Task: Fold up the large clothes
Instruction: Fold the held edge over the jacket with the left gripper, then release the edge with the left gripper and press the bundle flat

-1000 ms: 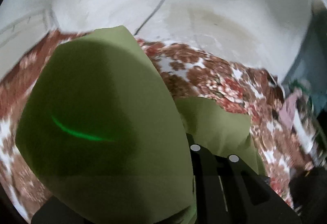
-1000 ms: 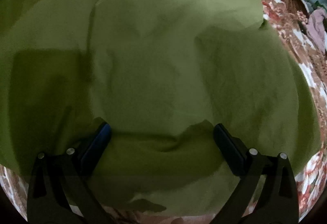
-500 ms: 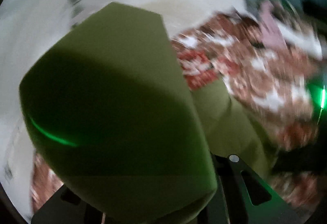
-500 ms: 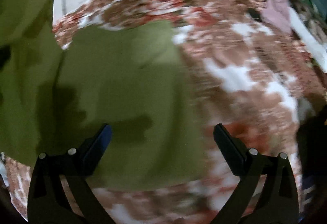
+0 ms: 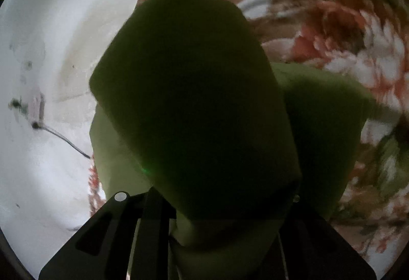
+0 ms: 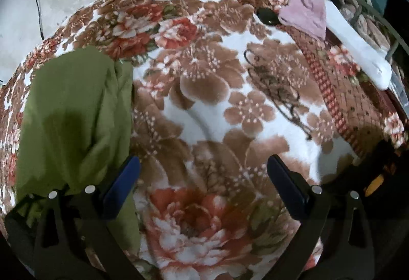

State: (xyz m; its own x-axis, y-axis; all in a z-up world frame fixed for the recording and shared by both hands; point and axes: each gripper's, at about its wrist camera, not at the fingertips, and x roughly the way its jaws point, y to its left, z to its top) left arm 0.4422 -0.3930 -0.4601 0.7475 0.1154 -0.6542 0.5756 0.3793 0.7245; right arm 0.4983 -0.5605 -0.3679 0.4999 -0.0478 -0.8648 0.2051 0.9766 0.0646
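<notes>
The large olive-green garment (image 5: 199,106) hangs in a dark fold over my left gripper (image 5: 217,216) and hides its fingertips. The jaws are opening slightly, with the cloth still pinched between them. In the right wrist view the rest of the green garment (image 6: 71,111) lies bunched at the left on the floral blanket (image 6: 204,106). My right gripper (image 6: 203,165) is open and empty above the bare blanket. Its left finger (image 6: 122,182) sits beside the garment's edge.
The blanket covers a bed against a pale wall (image 5: 51,49) with a wall fitting and cable (image 5: 64,138). A pink cloth (image 6: 306,11), a white item (image 6: 358,49) and a small black object (image 6: 265,15) lie at the bed's far right, with more clutter beyond.
My right gripper has swung right, off the green garment and over bare blanket. My left gripper has rolled and dropped, keeping the green fold in its jaws.
</notes>
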